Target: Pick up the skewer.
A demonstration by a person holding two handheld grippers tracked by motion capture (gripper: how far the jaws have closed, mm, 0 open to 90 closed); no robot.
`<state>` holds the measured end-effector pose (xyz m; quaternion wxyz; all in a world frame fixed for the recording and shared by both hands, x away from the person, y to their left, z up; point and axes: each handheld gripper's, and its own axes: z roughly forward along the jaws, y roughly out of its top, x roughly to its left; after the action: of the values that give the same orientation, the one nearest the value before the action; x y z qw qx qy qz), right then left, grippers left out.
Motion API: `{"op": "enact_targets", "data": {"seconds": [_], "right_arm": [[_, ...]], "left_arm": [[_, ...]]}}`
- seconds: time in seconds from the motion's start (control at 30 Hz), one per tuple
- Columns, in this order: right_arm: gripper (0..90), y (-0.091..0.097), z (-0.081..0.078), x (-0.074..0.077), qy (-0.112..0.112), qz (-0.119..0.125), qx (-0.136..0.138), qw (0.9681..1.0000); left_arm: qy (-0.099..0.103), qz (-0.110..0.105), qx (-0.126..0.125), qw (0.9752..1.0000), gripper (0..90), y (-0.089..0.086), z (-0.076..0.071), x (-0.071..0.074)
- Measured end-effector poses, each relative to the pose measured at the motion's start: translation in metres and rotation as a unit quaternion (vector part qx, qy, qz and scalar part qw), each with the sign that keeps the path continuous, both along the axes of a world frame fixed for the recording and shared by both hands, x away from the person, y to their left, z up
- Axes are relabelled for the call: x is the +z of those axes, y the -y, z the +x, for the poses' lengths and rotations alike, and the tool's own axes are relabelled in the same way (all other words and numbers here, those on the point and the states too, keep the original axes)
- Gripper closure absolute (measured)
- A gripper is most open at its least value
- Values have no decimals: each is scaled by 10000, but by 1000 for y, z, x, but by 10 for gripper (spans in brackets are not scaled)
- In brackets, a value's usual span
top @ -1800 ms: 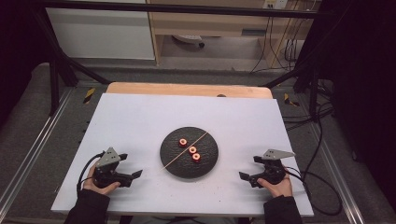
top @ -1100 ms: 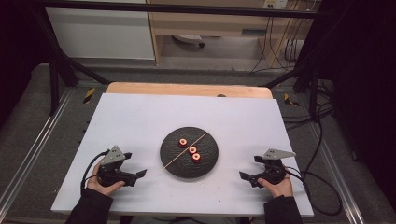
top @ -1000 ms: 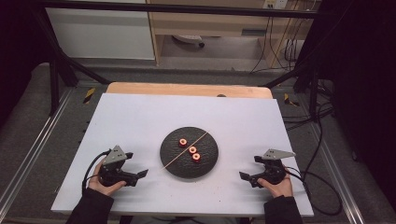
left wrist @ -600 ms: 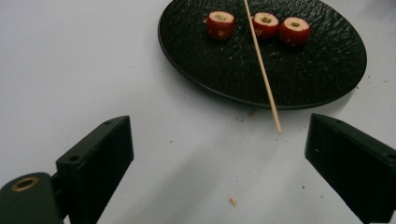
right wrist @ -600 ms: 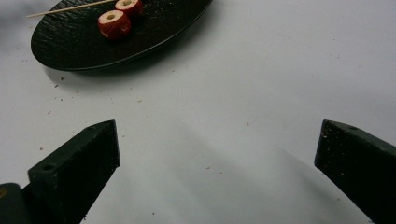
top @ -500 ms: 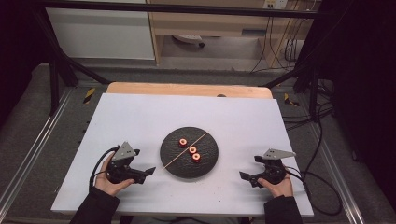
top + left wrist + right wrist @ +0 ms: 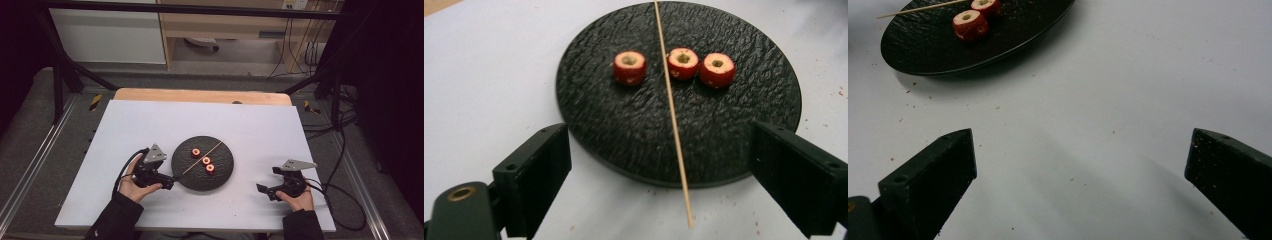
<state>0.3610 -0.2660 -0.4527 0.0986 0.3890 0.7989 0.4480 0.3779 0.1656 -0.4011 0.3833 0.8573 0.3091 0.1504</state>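
The left gripper (image 7: 664, 170) stands with its jaws wide apart, one on each side of the near end of the skewer (image 7: 671, 115), which looks like the thing to be picked up. The skewer lies across the plate (image 7: 624, 125), and its near tip juts past the rim and hangs just over the table (image 7: 484, 80). In the high view the same gripper (image 7: 167, 181) sits at the plate's left rim, right by that tip.

The skewer is a thin, straight, pale wooden stick: very light, stiff along its length, yet easy to snap if bent and apt to roll or twist between flat jaws. I judge the best hold to be the overhanging end, where the jaws can close without scraping the plate; a grip square across the stick, a little back from the tip, should keep it from pivoting.

3 red fruit pieces (image 7: 683, 63) lie on the plate, 1 on one side of the skewer and 2 on the other. They are short, round, glossy-skinned, with a pale cored hole in each top; likely firm but bruisable, and prone to roll on their curved sides.

The plate is round, black, matt, with a rough pebbled face, probably heavy enough to stay put. The table is smooth and white, dotted with small crumbs.

The right gripper (image 7: 265, 190) rests well apart at the right, its jaws also wide and empty
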Motion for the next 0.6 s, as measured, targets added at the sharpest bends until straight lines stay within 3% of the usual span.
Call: {"op": "enact_targets", "data": {"seconds": [0.33, 0.6], "right_arm": [[7, -1, 0, -1, -7, -40, 23, 10000], [8, -1, 1, -2, -5, -57, 37, 10000]], "left_arm": [[-203, 293, 70, 9993, 261, 32, 15, -9], [-317, 471, 123, 9983, 476, 43, 25, -18]]}}
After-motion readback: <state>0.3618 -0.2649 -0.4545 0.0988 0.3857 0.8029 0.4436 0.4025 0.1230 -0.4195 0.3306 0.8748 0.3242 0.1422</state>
